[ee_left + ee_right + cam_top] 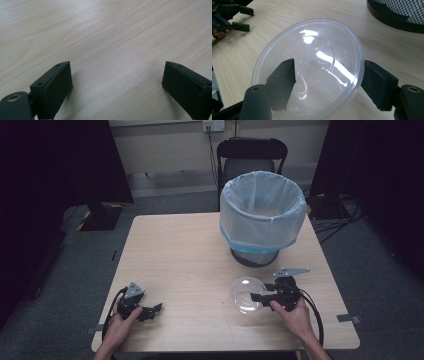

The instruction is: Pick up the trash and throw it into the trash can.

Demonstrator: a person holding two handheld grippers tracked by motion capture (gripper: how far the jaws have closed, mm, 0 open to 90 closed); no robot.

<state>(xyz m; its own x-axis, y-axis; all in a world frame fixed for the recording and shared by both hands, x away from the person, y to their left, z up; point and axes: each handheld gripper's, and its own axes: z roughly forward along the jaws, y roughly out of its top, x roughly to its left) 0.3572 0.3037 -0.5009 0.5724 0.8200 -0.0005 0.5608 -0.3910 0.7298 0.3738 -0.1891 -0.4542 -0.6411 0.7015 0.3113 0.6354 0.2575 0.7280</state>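
Observation:
A clear plastic bowl point(246, 295) point(312, 67) sits on the wooden table point(180, 255) near its front right. My right gripper point(261, 292) point(330, 82) is open and set across the bowl's right side. One jaw shows through the clear wall and the other stands just outside the rim. My left gripper point(156, 310) point(117, 85) rests low over bare wood at the front left, open with nothing between its jaws. It also appears far off as the other hand's gripper point(239, 18) in the right gripper view.
A mesh waste bin point(262, 215) lined with a white bag stands at the back right of the table; its black base point(402, 15) is just beyond the bowl. A black chair point(251, 155) stands behind the table.

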